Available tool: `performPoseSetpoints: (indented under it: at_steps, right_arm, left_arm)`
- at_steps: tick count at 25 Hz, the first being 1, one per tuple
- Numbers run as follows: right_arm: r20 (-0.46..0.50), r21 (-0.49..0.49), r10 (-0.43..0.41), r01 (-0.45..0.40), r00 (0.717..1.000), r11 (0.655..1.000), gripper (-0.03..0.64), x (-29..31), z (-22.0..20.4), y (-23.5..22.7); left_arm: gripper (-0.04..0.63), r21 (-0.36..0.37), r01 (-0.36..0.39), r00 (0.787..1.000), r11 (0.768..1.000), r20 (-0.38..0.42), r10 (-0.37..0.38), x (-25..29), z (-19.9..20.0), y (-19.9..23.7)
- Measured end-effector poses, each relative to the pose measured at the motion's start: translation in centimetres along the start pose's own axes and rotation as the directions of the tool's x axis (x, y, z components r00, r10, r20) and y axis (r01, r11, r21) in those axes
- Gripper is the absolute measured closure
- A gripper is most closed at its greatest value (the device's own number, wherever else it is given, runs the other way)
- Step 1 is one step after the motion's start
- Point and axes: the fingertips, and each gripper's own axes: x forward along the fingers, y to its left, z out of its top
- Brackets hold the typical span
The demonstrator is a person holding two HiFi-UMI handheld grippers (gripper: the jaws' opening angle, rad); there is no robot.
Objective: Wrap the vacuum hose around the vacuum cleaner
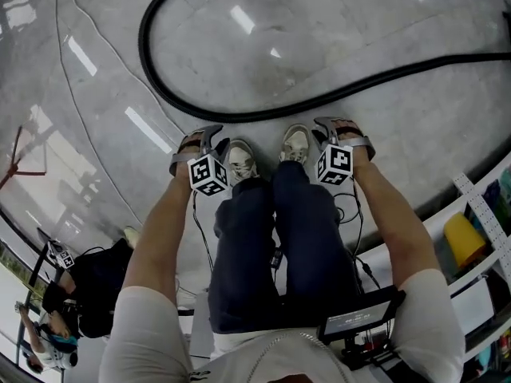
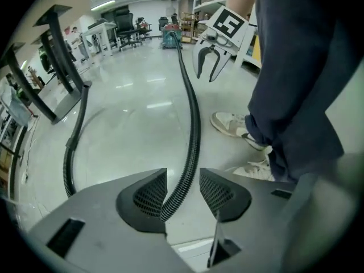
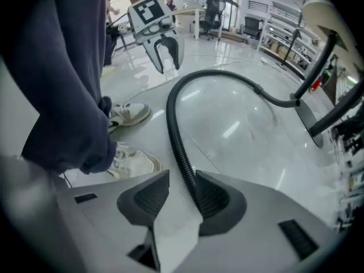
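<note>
Well, both grippers point down at the floor (image 1: 383,22) just in front of the person's shoes (image 1: 241,159), one on each side of the legs. The left gripper (image 2: 183,189) has its fingers (image 2: 149,195) released and apart. The black ribbed hose (image 2: 190,124) shows in the gap between them, closer to the finger on the left of that view (it lies on the floor beyond the tips, and neither pad presses on it). The right gripper (image 3: 182,193) is released too, fingers spread. There the hose runs down past the inner edge of the finger on the right of that view, with bare floor between it and the other finger.

In the head view the hose lies just ahead of both sets of fingertips, crossing from side to side in front of the shoes. It then loops round in a wide curve beyond the left fingers and runs off the top edge. Farther out from the right fingers the hose joins a smooth dark tube (image 3: 273,98). Shelves (image 1: 479,214) stand off to the right of the right fingers, and another person (image 1: 88,294) in dark clothes is low down behind and to the left of the left fingers
</note>
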Motion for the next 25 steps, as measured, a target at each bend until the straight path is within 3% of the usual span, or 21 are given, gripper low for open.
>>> performPoseSetpoints:
  at_steps: [3,7,15,16,17,25]
  right_arm:
    - [-0.077,-0.107,0.022,-0.03,0.997,0.994,0.426,4.7,-1.6,0.2]
    - [-0.128,-0.222,0.016,-0.044,0.992,0.974,0.376,9.7,-2.4,-0.2]
    - [-0.225,-0.336,-0.013,-0.065,0.974,0.94,0.371,14.7,-3.6,-0.7]
    - [-0.227,-0.341,-0.016,-0.064,0.974,0.938,0.375,14.7,-3.5,-0.8]
    - [-0.222,-0.345,-0.022,-0.057,0.975,0.937,0.434,14.5,-3.3,-0.9]
    - [-0.084,-0.305,-0.038,0.011,0.996,0.952,0.443,7.3,-0.7,-2.9]
  left_arm:
    - [0.426,0.072,0.016,0.999,0.997,-0.034,-0.014,3.8,-1.7,-0.1]
    - [0.403,0.155,0.055,0.996,0.986,-0.08,-0.043,8.1,-3.5,-0.4]
    - [0.393,0.235,0.106,0.994,0.966,-0.062,-0.094,11.7,-3.7,-1.6]
    - [0.393,0.241,0.11,0.993,0.964,-0.06,-0.099,11.9,-3.7,-1.7]
    - [0.393,0.245,0.114,0.993,0.963,-0.059,-0.103,12.1,-3.6,-1.8]
    - [0.383,0.257,0.102,0.995,0.961,-0.023,-0.1,12.0,-1.9,-1.0]
